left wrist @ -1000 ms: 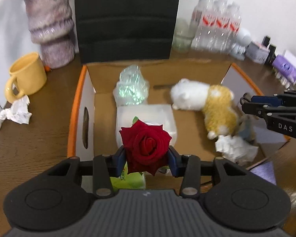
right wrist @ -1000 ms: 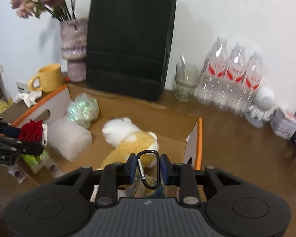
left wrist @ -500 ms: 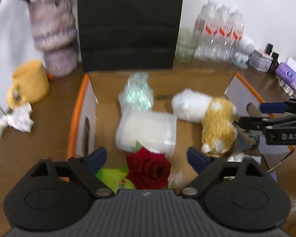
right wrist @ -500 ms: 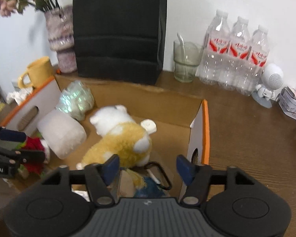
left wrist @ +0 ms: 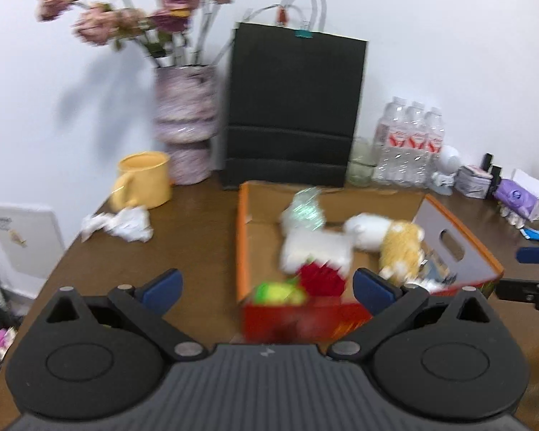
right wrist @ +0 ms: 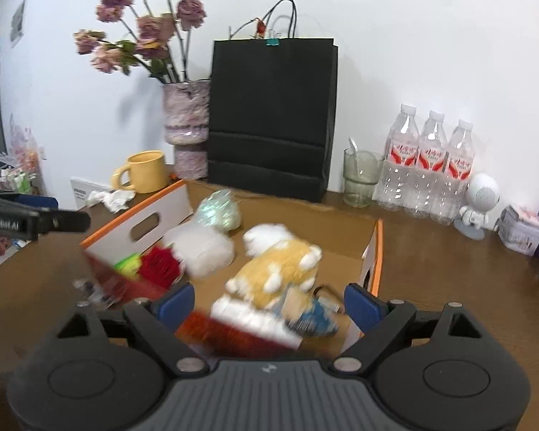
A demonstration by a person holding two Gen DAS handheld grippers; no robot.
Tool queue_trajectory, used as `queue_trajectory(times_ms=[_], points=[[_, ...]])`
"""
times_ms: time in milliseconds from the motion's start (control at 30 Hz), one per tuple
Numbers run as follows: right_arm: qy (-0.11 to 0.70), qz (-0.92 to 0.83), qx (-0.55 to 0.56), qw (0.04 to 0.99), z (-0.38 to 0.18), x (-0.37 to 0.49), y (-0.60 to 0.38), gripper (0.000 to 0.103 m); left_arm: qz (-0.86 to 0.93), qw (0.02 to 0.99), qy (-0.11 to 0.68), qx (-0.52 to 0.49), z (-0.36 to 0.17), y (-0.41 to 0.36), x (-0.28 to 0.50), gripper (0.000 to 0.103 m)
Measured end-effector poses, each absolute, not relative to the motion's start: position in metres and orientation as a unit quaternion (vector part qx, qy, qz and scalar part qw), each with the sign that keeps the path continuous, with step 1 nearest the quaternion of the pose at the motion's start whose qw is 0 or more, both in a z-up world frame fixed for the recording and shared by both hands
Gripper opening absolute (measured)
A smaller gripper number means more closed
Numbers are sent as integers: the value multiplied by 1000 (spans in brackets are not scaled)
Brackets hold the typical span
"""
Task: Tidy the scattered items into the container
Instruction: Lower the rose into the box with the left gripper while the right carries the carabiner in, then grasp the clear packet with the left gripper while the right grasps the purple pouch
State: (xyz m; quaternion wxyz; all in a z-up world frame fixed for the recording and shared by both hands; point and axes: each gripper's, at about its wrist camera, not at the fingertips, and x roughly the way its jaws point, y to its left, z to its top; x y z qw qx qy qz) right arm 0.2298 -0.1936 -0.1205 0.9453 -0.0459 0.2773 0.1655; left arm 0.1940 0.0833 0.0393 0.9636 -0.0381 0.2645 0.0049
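Observation:
The cardboard box (left wrist: 241, 237) with orange rims stands on the brown table; it also shows in the right wrist view (right wrist: 378, 251). Inside lie a red rose (left wrist: 319, 278) (right wrist: 160, 267), a green packet (left wrist: 278, 292), a white pouch (left wrist: 316, 251) (right wrist: 203, 249), a shiny wrapped ball (left wrist: 303, 212) (right wrist: 217, 212) and a white-and-yellow plush toy (left wrist: 400, 248) (right wrist: 280, 265). My left gripper (left wrist: 266, 289) is open and empty, above the box's near left corner. My right gripper (right wrist: 267, 300) is open and empty over the box's near end.
Crumpled white tissue (left wrist: 120, 222) and a yellow mug (left wrist: 145, 179) sit left of the box. Behind stand a flower vase (left wrist: 185, 133), a black paper bag (left wrist: 291, 107), a glass (right wrist: 359, 176) and three water bottles (right wrist: 431, 172). Small items crowd the far right.
Both grippers opened, dropping the rose and the carabiner into the box, then pulled back and up away from it.

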Motion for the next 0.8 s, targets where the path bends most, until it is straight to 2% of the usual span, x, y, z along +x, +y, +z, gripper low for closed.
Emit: queue_trajectory(times_ms=[267, 467, 733, 800], points=[[272, 141, 4, 952, -165, 183, -196, 90, 40, 953, 290, -76, -9, 109, 144, 103], [282, 140, -1, 949, -177, 182, -182, 86, 40, 952, 298, -60, -19, 108, 148, 97], [308, 138, -21, 941, -187, 200, -156, 84, 39, 945, 326, 2, -29, 110, 193, 71], [314, 134, -23, 940, -191, 205, -151, 82, 27, 942, 335, 6, -34, 112, 204, 70]])
